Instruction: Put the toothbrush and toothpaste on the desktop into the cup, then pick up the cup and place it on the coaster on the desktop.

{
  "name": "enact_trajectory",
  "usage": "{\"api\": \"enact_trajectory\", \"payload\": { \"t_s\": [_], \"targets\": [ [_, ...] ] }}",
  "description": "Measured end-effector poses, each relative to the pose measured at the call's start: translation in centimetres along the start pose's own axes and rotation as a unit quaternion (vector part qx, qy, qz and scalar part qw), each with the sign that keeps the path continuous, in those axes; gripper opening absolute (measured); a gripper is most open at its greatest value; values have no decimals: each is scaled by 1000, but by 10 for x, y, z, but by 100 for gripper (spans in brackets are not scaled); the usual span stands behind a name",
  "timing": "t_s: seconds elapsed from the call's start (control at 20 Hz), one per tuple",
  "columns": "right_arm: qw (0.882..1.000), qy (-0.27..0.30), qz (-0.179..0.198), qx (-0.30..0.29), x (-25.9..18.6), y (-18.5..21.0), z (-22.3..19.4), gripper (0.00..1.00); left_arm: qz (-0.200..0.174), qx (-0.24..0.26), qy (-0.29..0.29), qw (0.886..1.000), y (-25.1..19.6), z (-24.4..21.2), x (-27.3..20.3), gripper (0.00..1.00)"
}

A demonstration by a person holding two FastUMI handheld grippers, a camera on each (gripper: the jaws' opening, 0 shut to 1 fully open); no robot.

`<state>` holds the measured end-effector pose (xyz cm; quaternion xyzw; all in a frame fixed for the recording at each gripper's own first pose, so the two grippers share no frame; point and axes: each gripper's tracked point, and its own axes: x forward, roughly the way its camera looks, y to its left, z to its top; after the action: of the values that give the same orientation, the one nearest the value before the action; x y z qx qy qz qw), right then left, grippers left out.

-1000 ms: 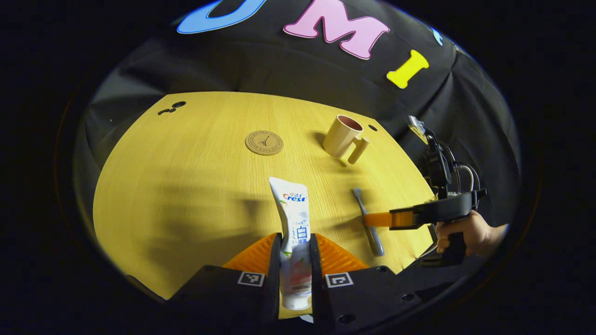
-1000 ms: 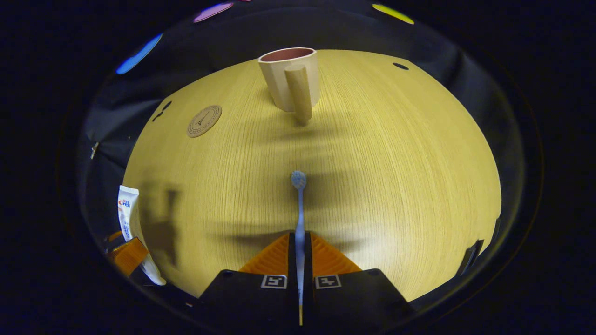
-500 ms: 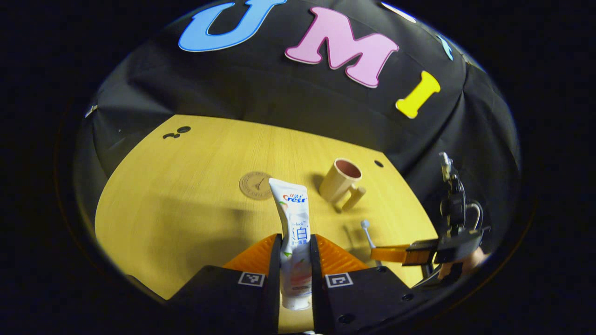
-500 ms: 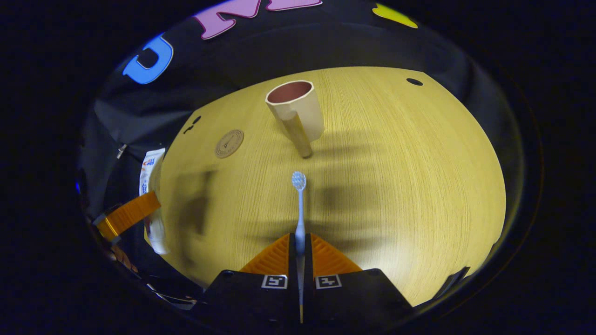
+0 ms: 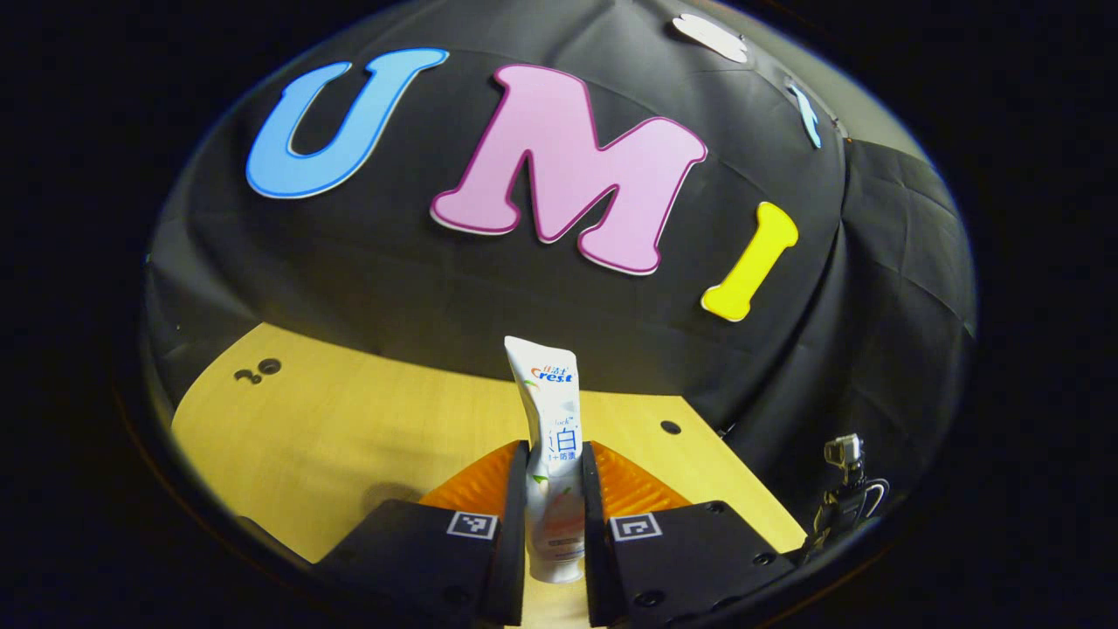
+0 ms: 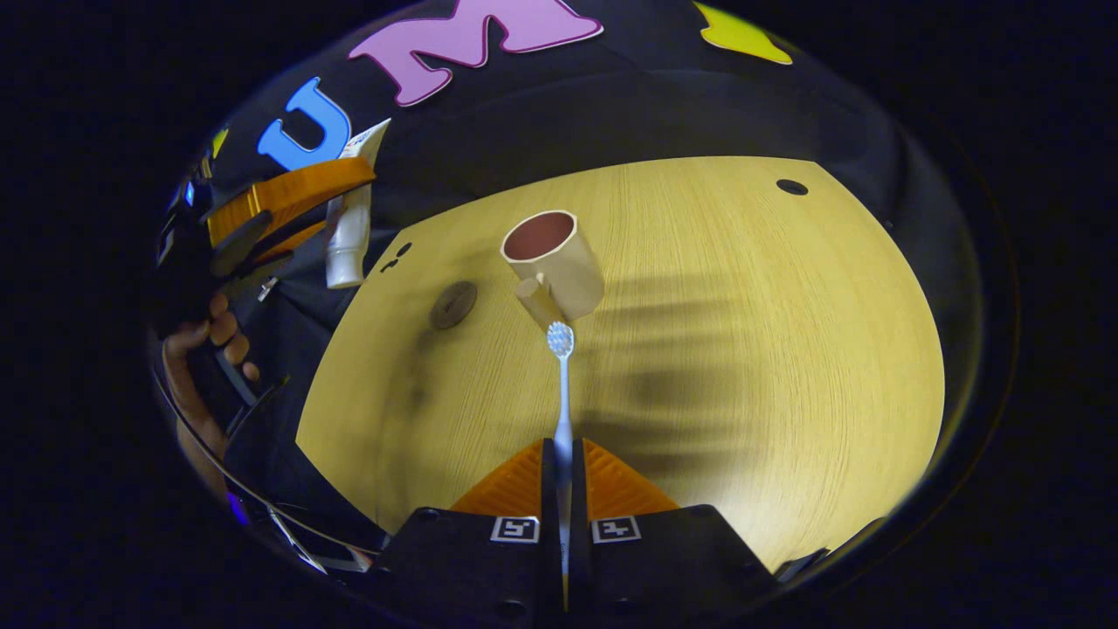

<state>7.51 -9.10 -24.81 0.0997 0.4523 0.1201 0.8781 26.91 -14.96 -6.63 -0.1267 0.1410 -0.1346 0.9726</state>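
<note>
My left gripper (image 5: 555, 463) is shut on the white toothpaste tube (image 5: 550, 411), held upright high above the wooden desktop (image 5: 349, 419). In the right gripper view that same gripper (image 6: 297, 196) hangs at the far left with the toothpaste tube (image 6: 349, 236) in it, held by a hand (image 6: 196, 349). My right gripper (image 6: 563, 459) is shut on the pale blue toothbrush (image 6: 562, 384), bristle head forward, lifted above the desktop (image 6: 742, 349). The beige cup (image 6: 552, 262), with its handle toward me, stands just beyond the brush head. The round coaster (image 6: 453, 304) lies left of the cup.
A small dark hole (image 6: 792, 187) marks the far right of the desktop, and a pair of holes (image 6: 395, 255) sits near its far left edge. In the left gripper view part of the other gripper's rig (image 5: 843, 489) pokes up at the lower right.
Both grippers have risen with their loads. The left gripper tilted upward, so cup and coaster dropped out of its view. The cup has come closer to the toothbrush head in the right gripper view.
</note>
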Motion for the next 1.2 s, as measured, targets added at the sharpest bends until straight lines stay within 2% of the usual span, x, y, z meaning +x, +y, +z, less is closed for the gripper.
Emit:
{"api": "enact_trajectory", "payload": {
  "t_s": [0.1, 0.15, 0.25, 0.3, 0.35, 0.5, 0.55, 0.7, 0.75, 0.8, 0.9, 0.95, 1.0, 1.05, 1.2],
  "targets": [
    [1000, -6, 1, 9, -4, -6, 4, 7, -21, 12, -21, 999, -12, 7, 24, 33],
    [1000, -8, 4, 11, -4, -8, 5, 7, -30, 12, -30, 999, -16, 8, 35, 37],
    [1000, -14, 8, 11, -4, -13, 8, 7, -46, 3, -43, 998, -21, 5, 56, 37],
    [1000, -16, 10, 11, -3, -15, 8, 7, -54, -2, -47, 997, -22, 2, 68, 33],
    [1000, -19, 11, 9, 0, -18, 9, 7, -57, -4, -53, 997, -22, -2, 78, 33],
    [999, -29, 23, 12, 23, -22, 5, 7, -69, 21, -76, 995, -12, -31, 121, 33],
    [999, -24, 28, 20, 36, -22, -2, 7, -71, 32, -55, 995, 0, -60, 135, 33],
    [999, -19, 36, 32, 51, -22, -11, 7, -86, 48, -59, 993, -2, -87, 137, 33],
    [999, -28, 36, 26, 51, -23, -7, 7, -90, 47, -64, 993, -5, -87, 134, 39],
    [998, -47, 30, 17, 52, -29, 1, 7, -89, 47, -68, 993, -5, -91, 132, 41],
    [996, -71, 29, 43, 49, -34, 17, 7, -57, 52, -45, 996, 12, -107, 129, 38],
    [995, -81, 30, 50, 48, -36, 25, 7, -48, 46, -48, 997, 16, -106, 121, 44],
    [994, -96, 29, 53, 47, -38, 38, 7, -41, 39, -54, 997, 18, -102, 117, 42],
    [991, -121, 32, 50, 44, -38, 55, 7, -34, 32, -63, 997, 20, -97, 106, 49],
    [984, -173, 40, 31, 38, -31, 101, 7, -36, -1, -78, 996, 21, -83, 66, 98]
  ]
}}
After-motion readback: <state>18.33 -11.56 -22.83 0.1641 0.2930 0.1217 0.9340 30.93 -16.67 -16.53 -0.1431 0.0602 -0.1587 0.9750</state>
